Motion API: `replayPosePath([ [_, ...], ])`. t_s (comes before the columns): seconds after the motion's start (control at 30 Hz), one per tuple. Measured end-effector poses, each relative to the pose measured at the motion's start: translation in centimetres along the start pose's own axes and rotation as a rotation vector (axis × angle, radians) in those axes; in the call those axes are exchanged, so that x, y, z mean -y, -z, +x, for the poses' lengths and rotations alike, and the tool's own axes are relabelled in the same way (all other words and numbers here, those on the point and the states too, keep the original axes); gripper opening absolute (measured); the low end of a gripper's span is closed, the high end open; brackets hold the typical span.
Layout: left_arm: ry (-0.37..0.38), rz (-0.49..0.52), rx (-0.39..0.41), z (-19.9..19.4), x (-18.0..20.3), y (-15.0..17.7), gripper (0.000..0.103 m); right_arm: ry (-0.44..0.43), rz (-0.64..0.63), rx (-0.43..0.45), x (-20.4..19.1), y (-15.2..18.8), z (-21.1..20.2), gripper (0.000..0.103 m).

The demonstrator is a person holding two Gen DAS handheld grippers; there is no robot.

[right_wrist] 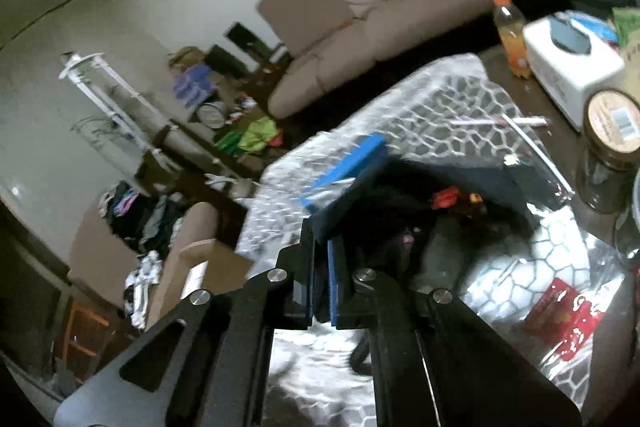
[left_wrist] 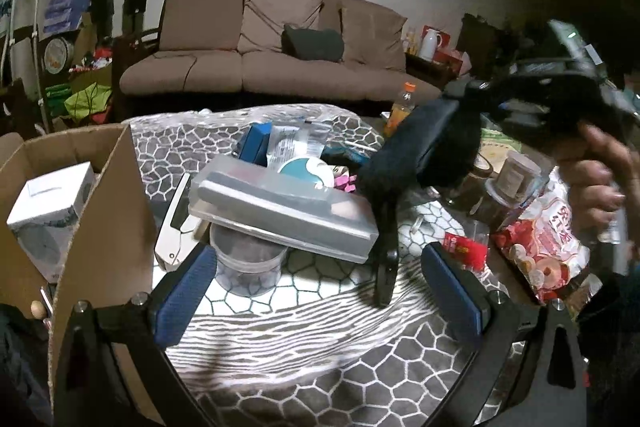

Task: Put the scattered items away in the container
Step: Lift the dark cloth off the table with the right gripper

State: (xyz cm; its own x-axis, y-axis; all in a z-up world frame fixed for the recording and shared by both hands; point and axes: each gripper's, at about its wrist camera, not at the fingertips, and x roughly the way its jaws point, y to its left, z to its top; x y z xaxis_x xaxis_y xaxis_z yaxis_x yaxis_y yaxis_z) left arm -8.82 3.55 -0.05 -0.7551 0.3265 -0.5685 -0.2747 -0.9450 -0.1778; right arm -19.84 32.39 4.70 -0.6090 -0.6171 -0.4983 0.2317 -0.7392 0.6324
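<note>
In the left wrist view my left gripper [left_wrist: 320, 283] is open and empty, low over the patterned table cover. Ahead of it a grey plastic case [left_wrist: 284, 213] rests tilted on a clear round tub [left_wrist: 248, 267]. A cardboard box [left_wrist: 100, 211] stands at the left with a white carton [left_wrist: 48, 211] inside. My right gripper [left_wrist: 390, 227] reaches in from the upper right, holding a dark blue flat pouch [left_wrist: 424, 151] above the table. In the right wrist view the right gripper [right_wrist: 320, 263] is shut on that pouch [right_wrist: 400, 203], which hides what lies beneath.
A metal tool [left_wrist: 172, 227] lies beside the box. A blue box [left_wrist: 256, 143], packets and a teal disc lie behind the case. A red snack bag [left_wrist: 544, 243], jars [left_wrist: 516, 175], an orange drink bottle [left_wrist: 404, 103] and a white appliance [right_wrist: 568, 67] crowd the right side.
</note>
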Motion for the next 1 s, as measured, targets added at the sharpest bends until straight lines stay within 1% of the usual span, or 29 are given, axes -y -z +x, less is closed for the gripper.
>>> replayPosePath([
  [0.07, 0.0, 0.027, 0.001, -0.2, 0.5, 0.3, 0.103, -0.011, 0.003, 0.002, -1.0, 1.1, -1.7, 0.006],
  [0.13, -0.002, 0.074, -0.013, -0.3, 1.1, 0.9, 0.103, -0.018, 0.027, -0.007, -1.2, 2.9, -2.7, 0.006],
  [0.2, -0.014, 0.13, -0.074, -0.2, 1.5, 1.7, 0.103, -0.021, 0.064, -0.024, -0.9, 5.2, -3.5, 0.006],
  [0.23, -0.021, 0.134, -0.089, -0.3, 1.3, 2.1, 0.103, -0.014, 0.084, -0.053, -0.4, 6.8, -3.2, 0.006],
  [0.27, -0.027, 0.139, -0.104, -0.4, 1.2, 2.5, 0.103, -0.003, 0.101, -0.089, 0.0, 8.4, -2.7, 0.006],
  [0.3, -0.033, 0.143, -0.119, -0.5, 1.0, 2.9, 0.103, 0.007, 0.118, -0.124, 0.5, 10.0, -2.2, 0.009],
  [0.4, -0.053, 0.157, -0.164, -0.8, 0.5, 4.1, 0.103, 0.043, 0.145, -0.341, 1.8, 16.4, 1.0, 0.013],
  [0.47, -0.066, 0.166, -0.193, -1.0, 0.2, 4.8, 0.103, 0.047, 0.13, -0.515, 2.2, 20.4, 3.1, 0.015],
  [0.5, -0.072, 0.17, -0.208, -1.1, 0.0, 5.2, 0.103, 0.039, 0.113, -0.557, 2.1, 21.2, 3.4, 0.015],
  [0.57, -0.085, 0.177, -0.239, -1.1, -0.3, 6.0, 0.103, 0.019, 0.076, -0.603, 1.6, 21.8, 3.1, 0.017],
  [0.6, -0.092, 0.172, -0.258, -0.5, -0.5, 6.4, 0.103, 0.008, 0.057, -0.626, 1.4, 22.0, 3.0, 0.025],
  [0.63, -0.098, 0.168, -0.263, 0.0, -0.6, 6.5, 0.103, -0.013, 0.038, -0.622, 1.0, 21.6, 2.4, 0.031],
  [0.67, -0.107, 0.17, -0.261, 0.6, -0.6, 6.6, 0.103, -0.04, 0.021, -0.607, 0.5, 20.9, 1.6, 0.042],
  [0.7, -0.115, 0.173, -0.26, 1.1, -0.6, 6.7, 0.103, -0.047, 0.0, -0.568, 0.2, 19.8, 0.5, 0.053],
  [0.73, -0.121, 0.178, -0.263, 1.7, -0.4, 6.7, 0.103, -0.045, -0.022, -0.519, 0.0, 18.7, -0.8, 0.059],
  [0.77, -0.126, 0.182, -0.266, 2.2, -0.3, 6.7, 0.103, -0.043, -0.044, -0.47, -0.2, 17.6, -2.0, 0.062],
  [0.8, -0.129, 0.185, -0.271, 2.8, -0.1, 6.6, 0.103, -0.003, -0.057, -0.404, 0.3, 16.3, -3.4, 0.066],
  [0.87, -0.108, 0.164, -0.315, 4.7, 0.1, 6.5, 0.103, 0.132, -0.072, -0.312, 1.8, 14.5, -4.6, 0.072],
  [0.93, -0.09, 0.128, -0.348, 6.6, 0.2, 6.3, 0.103, 0.346, -0.13, -0.28, 3.3, 12.6, -3.9, 0.072],
  [1.0, -0.068, 0.135, -0.332, 7.4, 1.0, 5.9, 0.103, 0.497, -0.261, -0.273, 3.7, 11.3, -2.3, 0.072],
])
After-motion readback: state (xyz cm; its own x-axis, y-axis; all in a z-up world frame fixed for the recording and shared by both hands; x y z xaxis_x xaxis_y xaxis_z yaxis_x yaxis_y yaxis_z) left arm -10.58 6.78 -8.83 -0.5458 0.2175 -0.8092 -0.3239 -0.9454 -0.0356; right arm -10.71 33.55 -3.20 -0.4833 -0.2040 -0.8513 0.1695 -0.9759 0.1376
